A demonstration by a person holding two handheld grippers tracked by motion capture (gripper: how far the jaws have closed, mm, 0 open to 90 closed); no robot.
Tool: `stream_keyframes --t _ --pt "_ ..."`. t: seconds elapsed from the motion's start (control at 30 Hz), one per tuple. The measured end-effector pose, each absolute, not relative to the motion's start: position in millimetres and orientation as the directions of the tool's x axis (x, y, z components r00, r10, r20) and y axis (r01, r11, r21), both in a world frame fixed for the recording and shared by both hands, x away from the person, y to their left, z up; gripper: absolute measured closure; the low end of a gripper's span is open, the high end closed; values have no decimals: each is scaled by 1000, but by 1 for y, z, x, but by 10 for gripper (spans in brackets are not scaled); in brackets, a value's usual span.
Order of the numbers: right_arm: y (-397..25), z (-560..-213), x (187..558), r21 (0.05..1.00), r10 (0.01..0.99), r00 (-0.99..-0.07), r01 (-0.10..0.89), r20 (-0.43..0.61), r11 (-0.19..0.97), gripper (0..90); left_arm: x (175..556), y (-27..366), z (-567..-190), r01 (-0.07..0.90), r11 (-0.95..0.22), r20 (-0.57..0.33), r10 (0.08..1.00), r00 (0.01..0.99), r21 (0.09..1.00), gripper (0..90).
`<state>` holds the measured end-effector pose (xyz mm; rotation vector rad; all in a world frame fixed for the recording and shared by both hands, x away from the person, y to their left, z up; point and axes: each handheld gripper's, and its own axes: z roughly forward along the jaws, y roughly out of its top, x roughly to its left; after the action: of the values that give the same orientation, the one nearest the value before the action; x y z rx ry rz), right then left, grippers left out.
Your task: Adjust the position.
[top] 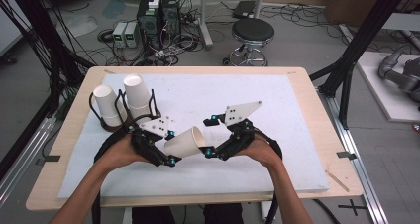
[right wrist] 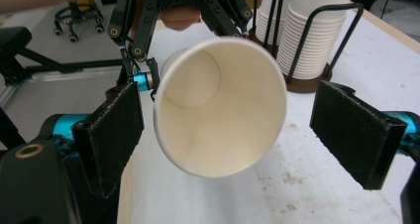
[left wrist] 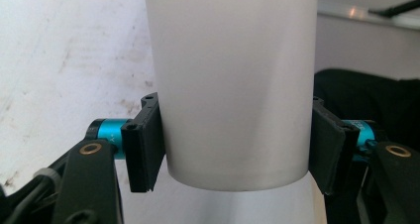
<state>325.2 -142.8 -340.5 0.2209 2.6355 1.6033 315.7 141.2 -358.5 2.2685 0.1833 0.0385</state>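
A white paper cup (top: 187,140) is held on its side above the white mat (top: 247,95), mouth toward the right. My left gripper (top: 172,147) is shut on its base end; in the left gripper view both pads (left wrist: 143,144) press the cup (left wrist: 233,85) wall near the bottom. My right gripper (top: 210,136) is open at the cup's mouth. In the right gripper view the cup (right wrist: 220,107) faces the camera, its empty inside showing, and the gripper (right wrist: 235,135) has one jaw on each side of the rim; the right-hand pad (right wrist: 356,135) stands well apart.
A black wire holder (top: 119,122) with two stacks of paper cups (top: 138,92) stands at the mat's left, seen close behind in the right gripper view as cup stacks (right wrist: 307,40). Beyond the table are a stool (top: 252,33) and computer cases (top: 158,16) on the floor.
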Motion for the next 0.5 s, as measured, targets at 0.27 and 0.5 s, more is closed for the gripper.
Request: stream_keyframes --t 0.27,0.5 --pt "-143 -349 318 915 146 -988 107 54 388 139 310 154 -364 127 -549 -43 163 986 826 336" --pt "-147 -352 315 934 161 -984 128 77 335 139 307 166 -361 120 -449 -46 173 984 886 336"
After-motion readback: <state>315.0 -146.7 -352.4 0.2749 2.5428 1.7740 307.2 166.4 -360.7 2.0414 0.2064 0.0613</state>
